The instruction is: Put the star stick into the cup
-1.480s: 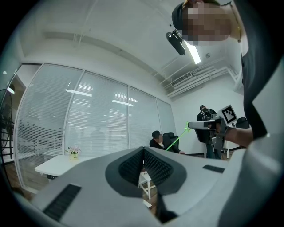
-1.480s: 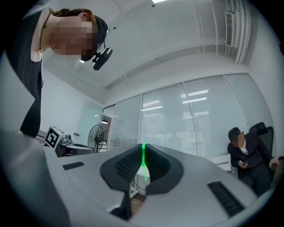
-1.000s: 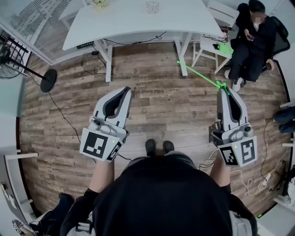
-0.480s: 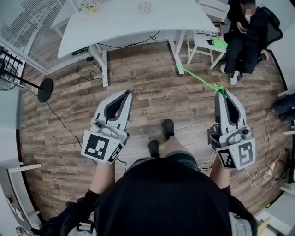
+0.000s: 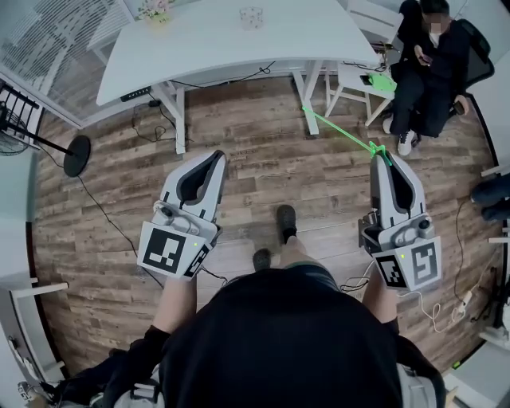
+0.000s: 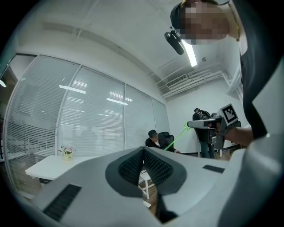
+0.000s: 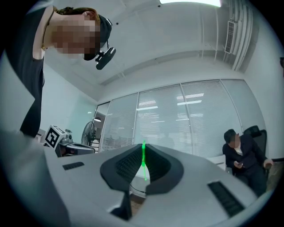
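One shoe [image 5: 284,217] has stepped forward toward the surface [image 5: 191,48], where the cup [image 5: 251,16] stands. The right gripper [image 5: 382,156] still pinches the star stick [image 5: 343,131] in its jaws — jutting out over the floor [image 5: 263,171] — while the left gripper [image 5: 217,156] keeps its jaws together, empty.

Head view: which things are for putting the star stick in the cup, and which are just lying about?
For the job: star stick, pinched in the right gripper; cup on the table.
Just about: left gripper, shut, empty; fan; flowers; seated person.
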